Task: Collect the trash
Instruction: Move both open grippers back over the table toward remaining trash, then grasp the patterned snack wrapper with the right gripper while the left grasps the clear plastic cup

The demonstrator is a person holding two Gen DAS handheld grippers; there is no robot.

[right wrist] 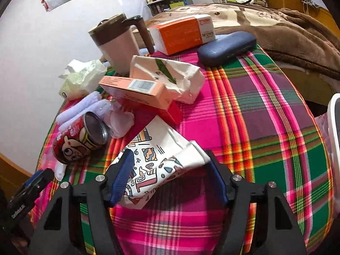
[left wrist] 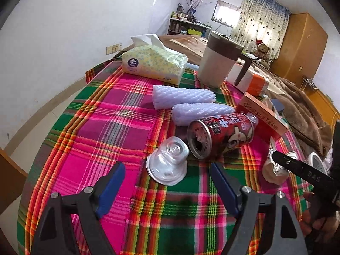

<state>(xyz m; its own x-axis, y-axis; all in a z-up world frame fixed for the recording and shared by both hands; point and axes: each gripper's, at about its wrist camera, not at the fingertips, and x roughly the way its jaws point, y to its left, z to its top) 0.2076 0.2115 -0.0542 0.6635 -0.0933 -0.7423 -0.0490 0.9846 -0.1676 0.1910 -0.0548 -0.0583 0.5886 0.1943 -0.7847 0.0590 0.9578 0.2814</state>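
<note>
A plaid-clothed table carries the clutter; a beige mug stands at its far side beside a yellow tissue pack; a red can lies on its side mid-table, and a clear plastic cup sits upturned just beside it. The left gripper hovers near the cup, fingers wide and empty. The right gripper straddles a patterned white wrapper; one blue finger touches it, the other stands just off it.
</note>
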